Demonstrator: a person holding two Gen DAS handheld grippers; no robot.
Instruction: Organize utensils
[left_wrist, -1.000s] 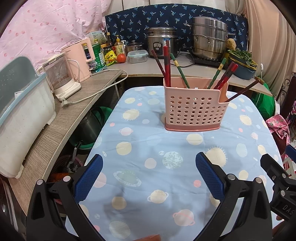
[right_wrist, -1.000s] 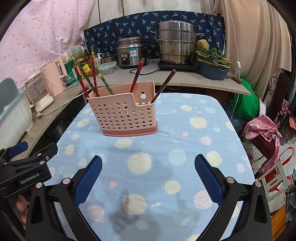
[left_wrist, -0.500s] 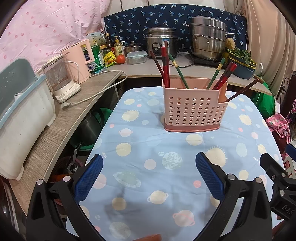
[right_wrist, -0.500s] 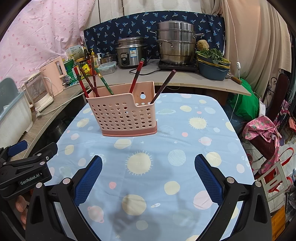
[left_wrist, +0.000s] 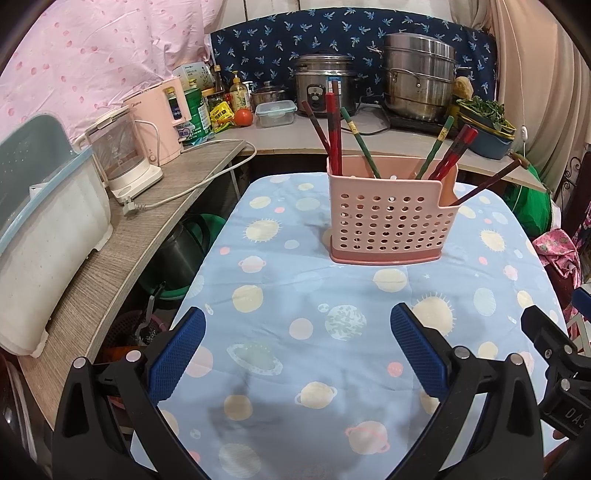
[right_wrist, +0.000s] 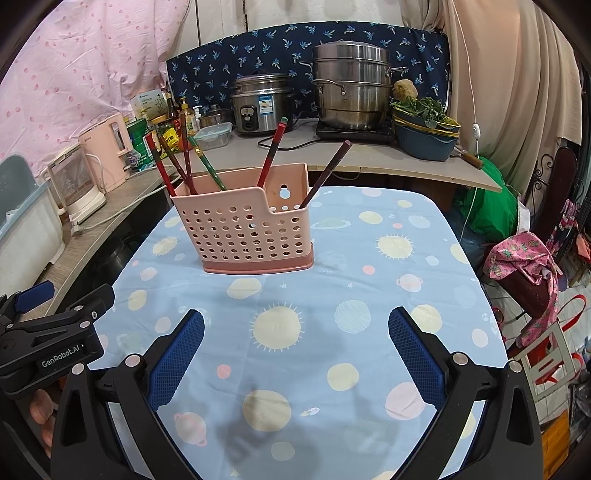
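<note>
**Both grippers empty, chopsticks in the caddy**

Little differs from half a second ago: the pink perforated caddy (left_wrist: 391, 218) sits very slightly lower in the left wrist view, and nothing on the table has moved. The left gripper (left_wrist: 297, 343) and right gripper (right_wrist: 295, 343) both hover with jaws spread wide, holding nothing. Red, green and dark chopsticks (left_wrist: 332, 129) stand tilted in the caddy; how they split between compartments is hard to tell. The caddy rests on a blue planet-print tablecloth (right_wrist: 369, 369). Behind, a counter (left_wrist: 280, 142) carries a rice cooker (right_wrist: 258, 105) and steel steamer pot (right_wrist: 351, 85).
</note>
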